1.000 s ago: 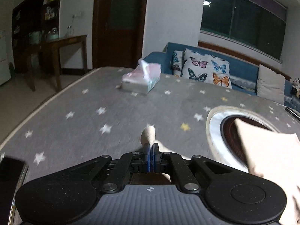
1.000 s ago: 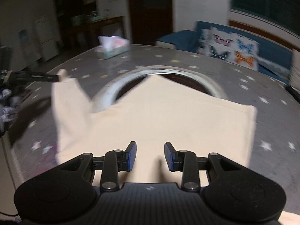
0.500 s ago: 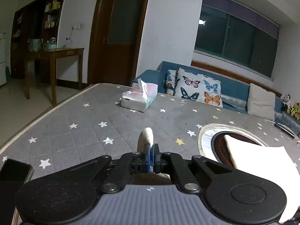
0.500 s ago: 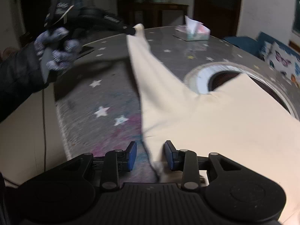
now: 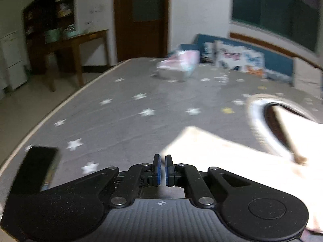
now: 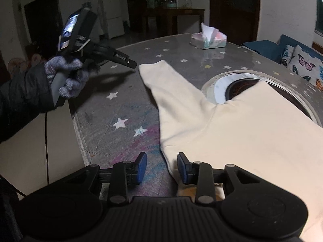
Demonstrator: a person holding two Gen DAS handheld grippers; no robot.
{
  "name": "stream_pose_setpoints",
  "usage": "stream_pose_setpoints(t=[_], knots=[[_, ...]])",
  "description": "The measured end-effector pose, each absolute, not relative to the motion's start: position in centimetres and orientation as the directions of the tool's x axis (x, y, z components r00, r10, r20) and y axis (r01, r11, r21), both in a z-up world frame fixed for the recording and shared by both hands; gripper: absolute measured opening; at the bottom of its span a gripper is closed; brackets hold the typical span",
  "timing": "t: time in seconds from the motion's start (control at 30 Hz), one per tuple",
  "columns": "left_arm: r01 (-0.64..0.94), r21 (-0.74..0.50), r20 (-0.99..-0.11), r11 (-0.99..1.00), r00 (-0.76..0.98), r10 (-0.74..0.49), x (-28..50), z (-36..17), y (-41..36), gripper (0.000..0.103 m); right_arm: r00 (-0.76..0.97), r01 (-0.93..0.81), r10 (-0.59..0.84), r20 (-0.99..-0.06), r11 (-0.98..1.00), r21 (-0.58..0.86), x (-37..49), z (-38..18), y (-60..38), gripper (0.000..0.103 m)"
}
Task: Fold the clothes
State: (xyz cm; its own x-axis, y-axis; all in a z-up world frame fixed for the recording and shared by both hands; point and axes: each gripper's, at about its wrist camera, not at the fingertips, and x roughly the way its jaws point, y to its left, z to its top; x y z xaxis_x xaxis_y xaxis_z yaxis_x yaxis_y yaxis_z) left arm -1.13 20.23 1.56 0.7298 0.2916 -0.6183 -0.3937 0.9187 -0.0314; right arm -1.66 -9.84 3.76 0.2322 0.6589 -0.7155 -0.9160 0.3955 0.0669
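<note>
A cream long-sleeved garment [image 6: 252,125] lies flat on the grey star-patterned table, its sleeve [image 6: 167,82] stretched out to the far left. It also shows in the left wrist view [image 5: 232,151], blurred. My left gripper [image 5: 163,162] has its jaws a narrow gap apart and holds nothing; in the right wrist view [image 6: 131,63] it hovers just left of the sleeve cuff. My right gripper [image 6: 161,162] is open over the garment's near edge, with the cloth edge between its fingers but not clamped.
A tissue box [image 6: 209,40] stands at the far side of the table. A round inset burner [image 6: 238,86] lies partly under the garment. A black phone [image 5: 38,165] lies at the table's left edge. A sofa with butterfly cushions [image 6: 302,64] is behind.
My left gripper has let go of the sleeve cuff and drawn back; the sleeve now lies flat on the table. My right gripper stays open near the garment's edge.
</note>
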Motion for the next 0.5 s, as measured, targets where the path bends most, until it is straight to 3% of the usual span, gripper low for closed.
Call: stream_pose_setpoints(t=[0.5], knots=[[0.13, -0.083, -0.618, 0.988, 0.771, -0.154, 0.6, 2.3, 4.8, 0.008, 0.361, -0.815, 0.613, -0.702, 0.574, 0.082, -0.2, 5.1, -16.8, 0.042]])
